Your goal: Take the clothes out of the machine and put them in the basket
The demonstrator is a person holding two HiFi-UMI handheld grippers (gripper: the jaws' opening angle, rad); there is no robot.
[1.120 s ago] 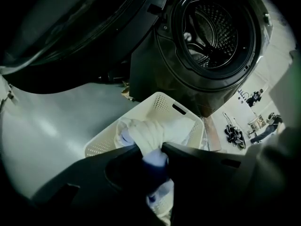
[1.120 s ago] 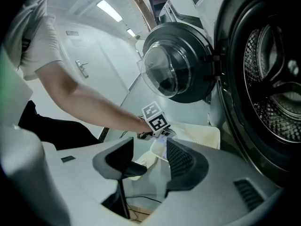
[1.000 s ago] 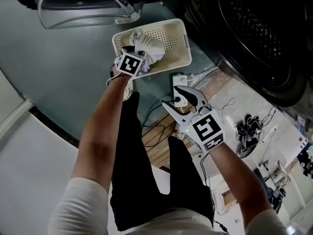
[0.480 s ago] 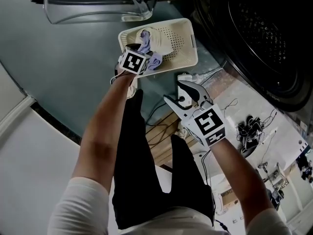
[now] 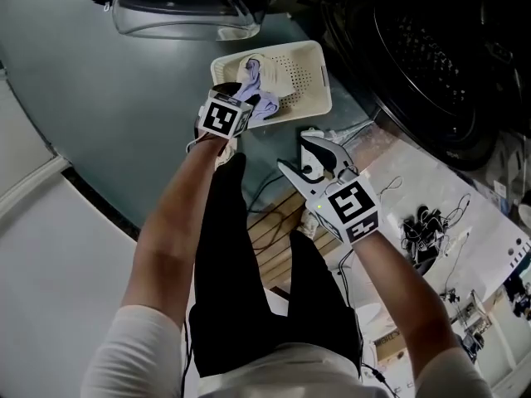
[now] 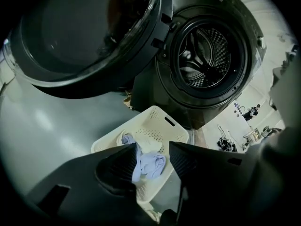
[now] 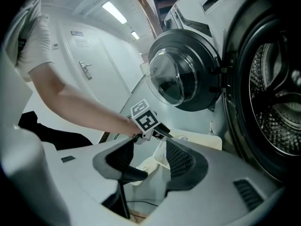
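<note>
The cream perforated basket [image 5: 303,73] stands on the grey floor before the dark washing machine drum [image 5: 440,65], whose door [image 5: 178,11] is swung wide. A lavender and a white garment [image 5: 259,98] lie in the basket's near corner. My left gripper [image 5: 245,98] hovers just above them; its jaws are closing, with nothing pressed between them. In the left gripper view the lavender cloth [image 6: 151,166] lies below the gap between the jaws, in the basket [image 6: 162,126]. My right gripper [image 5: 304,161] hangs open and empty to the right of the basket.
A white power strip [image 5: 313,133] and cables lie on the floor beside the basket. Wooden slats [image 5: 278,222] and a dark tangle of cords [image 5: 423,222] sit nearer me. The machine's open drum [image 7: 277,112] and glass door [image 7: 181,79] fill the right side.
The left gripper's jaws have parted and it has lifted off the basket, leaving the lavender and white garments inside. The right gripper has risen slightly.
</note>
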